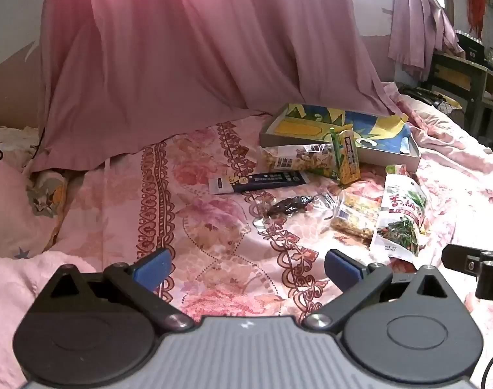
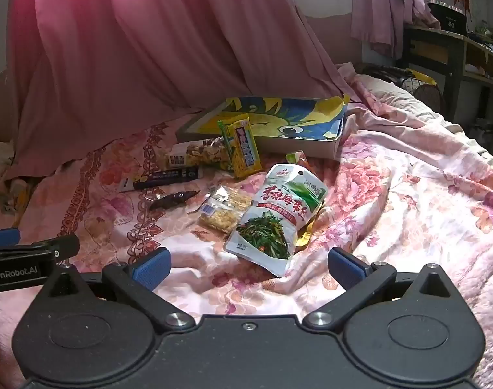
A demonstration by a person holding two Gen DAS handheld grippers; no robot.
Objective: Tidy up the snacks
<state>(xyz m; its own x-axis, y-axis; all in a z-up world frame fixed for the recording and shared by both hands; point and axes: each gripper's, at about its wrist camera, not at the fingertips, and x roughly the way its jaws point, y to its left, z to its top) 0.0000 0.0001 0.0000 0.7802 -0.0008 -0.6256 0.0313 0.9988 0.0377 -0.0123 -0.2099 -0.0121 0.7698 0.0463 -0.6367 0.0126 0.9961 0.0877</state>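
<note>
Snacks are seen scattered on the floral bedspread in front of a shallow cardboard tray, which lies toward the far edge of the bed beside the pink curtain; the tray is lined with a blue and yellow printed sheet, and no snack can be made out inside it. A yellow packet is propped at a tilt against the tray's near wall, its long axis running up toward the tray; a clear bag of pale pieces lies just beside it, and a long dark bar is laid nearer, its long axis roughly parallel to the tray's near wall. A small dark wrapped piece and a clear pack of yellow crisps lie nearer still; a white pouch with a green vegetable picture partly overlaps that pack, its long axis pointing from the near edge of the bed toward the tray, top end farthest.

The left gripper is held with its blue pads wide apart above bare bedspread, nothing between them; the right gripper is likewise spread wide and empty, the pouch's bottom edge lying between its fingertips in the right wrist view, whether touched cannot be told.
</note>
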